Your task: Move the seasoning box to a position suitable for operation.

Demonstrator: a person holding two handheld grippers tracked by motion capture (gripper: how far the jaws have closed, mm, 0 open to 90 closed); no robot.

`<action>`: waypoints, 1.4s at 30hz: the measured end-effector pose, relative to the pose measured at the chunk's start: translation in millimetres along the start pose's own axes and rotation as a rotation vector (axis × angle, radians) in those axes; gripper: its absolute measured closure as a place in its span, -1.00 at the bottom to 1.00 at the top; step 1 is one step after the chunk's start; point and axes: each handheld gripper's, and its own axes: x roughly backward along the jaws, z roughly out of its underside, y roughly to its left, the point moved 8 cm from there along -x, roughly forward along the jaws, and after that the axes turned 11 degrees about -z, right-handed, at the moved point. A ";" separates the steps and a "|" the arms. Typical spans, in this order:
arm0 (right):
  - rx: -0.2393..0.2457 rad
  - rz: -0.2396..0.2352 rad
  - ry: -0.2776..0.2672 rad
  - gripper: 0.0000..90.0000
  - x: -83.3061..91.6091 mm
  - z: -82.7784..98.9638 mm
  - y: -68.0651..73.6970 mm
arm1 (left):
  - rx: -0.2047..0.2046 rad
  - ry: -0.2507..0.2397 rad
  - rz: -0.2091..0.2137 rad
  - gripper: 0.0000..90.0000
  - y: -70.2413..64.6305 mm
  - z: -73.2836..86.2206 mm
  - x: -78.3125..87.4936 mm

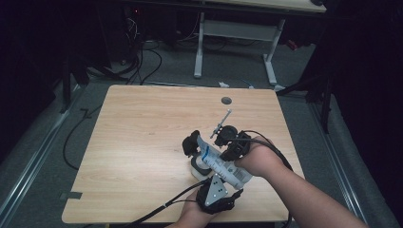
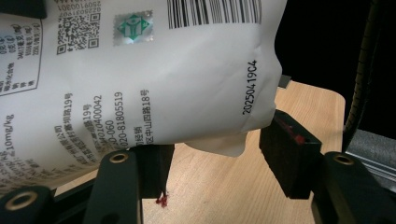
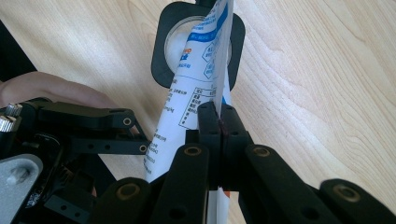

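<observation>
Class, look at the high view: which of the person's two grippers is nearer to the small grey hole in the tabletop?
Right. The right gripper lies just below the grey hole, clamped on the white pouch. The left gripper sits farther back, near the table's front edge.

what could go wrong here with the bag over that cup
1. The right gripper pinches only the thin edge of the white bag; that edge could slip out or tear.
2. The left gripper straddles the bag's lower corner and whether its pads press is unclear, so the bag may sag or swing.
3. The bag hangs over the round container in the black holder; a tug could miss or knock it.
</observation>
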 end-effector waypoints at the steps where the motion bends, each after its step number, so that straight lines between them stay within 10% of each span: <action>1: 0.000 0.000 0.001 1.00 0.2 0.1 0.0 | 0.000 -0.001 0.000 0.03 -0.1 -0.2 0.0; 42: 0.008 0.007 0.004 1.00 2.6 -3.6 0.4 | -0.001 -0.014 -0.005 0.04 0.2 -3.7 -0.2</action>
